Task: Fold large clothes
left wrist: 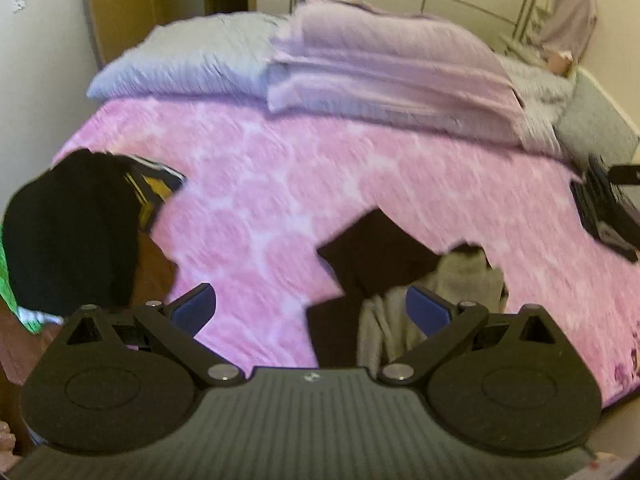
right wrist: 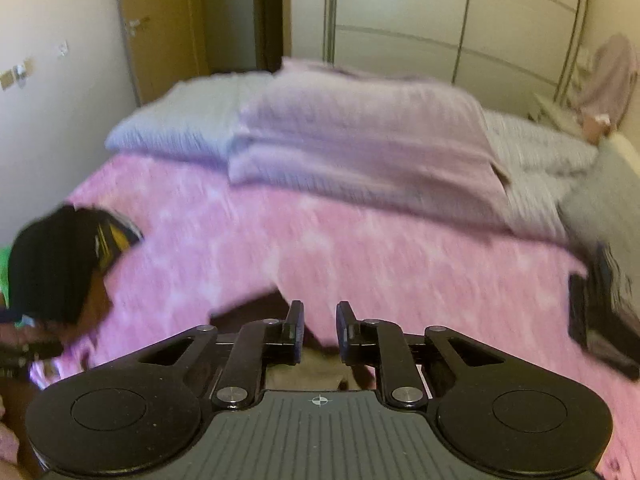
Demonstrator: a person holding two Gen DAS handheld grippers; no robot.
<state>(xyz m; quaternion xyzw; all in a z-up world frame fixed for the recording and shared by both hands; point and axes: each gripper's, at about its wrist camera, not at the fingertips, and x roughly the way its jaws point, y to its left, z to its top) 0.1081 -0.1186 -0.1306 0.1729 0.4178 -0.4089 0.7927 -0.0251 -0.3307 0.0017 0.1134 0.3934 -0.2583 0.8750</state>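
Note:
A dark brown garment (left wrist: 372,248) lies crumpled on the pink bedspread (left wrist: 280,184), and a light grey garment (left wrist: 468,276) rests against its right side. My left gripper (left wrist: 310,308) hovers over their near edge, open wide, blue pads apart and holding nothing. In the right wrist view my right gripper (right wrist: 320,330) is open by a narrow gap through which the pink bedspread (right wrist: 360,264) shows. Nothing is pinched between its fingers. A corner of the dark brown garment (right wrist: 252,308) and a beige patch of cloth (right wrist: 304,376) lie just under it. Both views are motion-blurred.
A black garment heap (left wrist: 68,232) with a yellow-striped piece (left wrist: 156,184) sits at the bed's left edge. Dark folded items (left wrist: 604,216) lie at the right edge. A blue-grey pillow (left wrist: 192,60) and a folded lilac blanket (left wrist: 380,68) fill the far end, before a wardrobe (right wrist: 440,20).

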